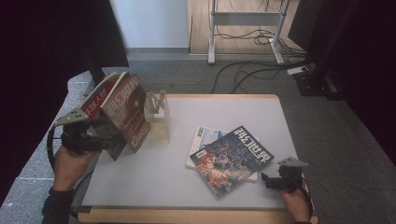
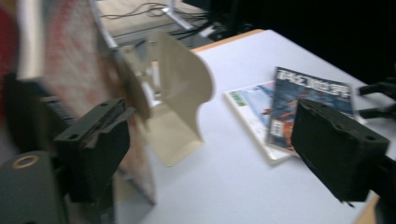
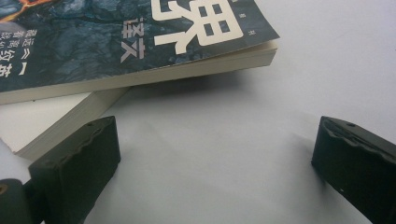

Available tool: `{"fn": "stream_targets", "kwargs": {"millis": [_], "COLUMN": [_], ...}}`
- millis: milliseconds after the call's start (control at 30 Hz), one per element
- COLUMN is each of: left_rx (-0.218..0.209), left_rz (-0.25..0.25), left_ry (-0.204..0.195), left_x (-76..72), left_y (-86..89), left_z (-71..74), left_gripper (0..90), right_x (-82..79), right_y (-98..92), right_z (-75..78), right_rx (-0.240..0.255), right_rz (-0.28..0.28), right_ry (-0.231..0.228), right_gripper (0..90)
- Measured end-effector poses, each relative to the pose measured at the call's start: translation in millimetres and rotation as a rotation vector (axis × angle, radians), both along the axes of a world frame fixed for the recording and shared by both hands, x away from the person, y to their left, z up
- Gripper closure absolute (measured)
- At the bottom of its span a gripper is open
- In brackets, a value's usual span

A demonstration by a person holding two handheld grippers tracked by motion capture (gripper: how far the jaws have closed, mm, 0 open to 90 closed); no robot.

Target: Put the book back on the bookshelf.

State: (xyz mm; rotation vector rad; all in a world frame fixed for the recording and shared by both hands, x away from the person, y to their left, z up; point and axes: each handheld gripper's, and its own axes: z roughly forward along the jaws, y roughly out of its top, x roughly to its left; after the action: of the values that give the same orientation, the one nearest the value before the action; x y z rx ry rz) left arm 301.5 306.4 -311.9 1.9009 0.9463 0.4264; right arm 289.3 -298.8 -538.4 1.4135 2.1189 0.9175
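Note:
Two magazines [image 1: 122, 109] with red covers stand upright at the table's left edge and lean against a cream bookend [image 1: 157, 116]. My left gripper [image 1: 111, 141] is at their near side, open; in the left gripper view the standing magazines [image 2: 65, 70] rise just behind its left jaw, the bookend [image 2: 184, 93] is ahead, and bare table lies between the jaws. A dark blue magazine [image 1: 231, 161] lies flat on a white-edged one [image 1: 201, 140]. My right gripper [image 1: 266, 179] rests open on the table just right of that stack, with the dark magazine [image 3: 130, 42] in front of its jaws.
The white table [image 1: 154, 186] has a wooden rim. On the floor beyond it stand white desk legs [image 1: 212, 32] among tangled cables [image 1: 243, 70] and a power strip [image 1: 299, 71]. Black curtains close off both sides.

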Motion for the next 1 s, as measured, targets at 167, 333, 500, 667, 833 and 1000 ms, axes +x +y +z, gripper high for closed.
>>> {"fn": "stream_targets", "kwargs": {"millis": [167, 333, 500, 667, 833, 1000], "left_rx": [0.018, 0.019, 0.047, 0.09, 0.087, 0.123], "left_rz": [-0.084, -0.153, -0.213, -0.27, -0.311, -0.349], "left_ry": [-0.019, -0.01, 0.011, 0.027, 0.035, 0.052], "left_x": [2.3, 10.8, 21.2, 31.0, 39.8, 48.5], "left_y": [-22.7, -47.9, -75.9, -103.9, -127.4, -150.0], "left_z": [-8.0, -20.7, -36.5, -54.0, -73.1, -95.3], "left_gripper": [3.6, 0.0, 0.0, 0.0, 0.0, 0.2], "right_x": [0.0, -0.1, -0.1, -0.1, -0.1, -0.2], "right_y": [0.0, 0.0, 0.0, 0.1, 0.2, 0.1], "right_z": [0.0, 0.0, 0.1, 0.1, 0.1, 0.2], "right_rx": [0.001, 0.001, 0.002, 0.002, 0.002, 0.001], "right_rz": [0.0, 0.0, -0.001, -0.001, -0.003, -0.001], "right_ry": [0.0, 0.0, 0.001, 0.001, 0.001, 0.001], "right_gripper": [0.4, 0.4, 0.4, 0.4, 0.4, 0.5]}}
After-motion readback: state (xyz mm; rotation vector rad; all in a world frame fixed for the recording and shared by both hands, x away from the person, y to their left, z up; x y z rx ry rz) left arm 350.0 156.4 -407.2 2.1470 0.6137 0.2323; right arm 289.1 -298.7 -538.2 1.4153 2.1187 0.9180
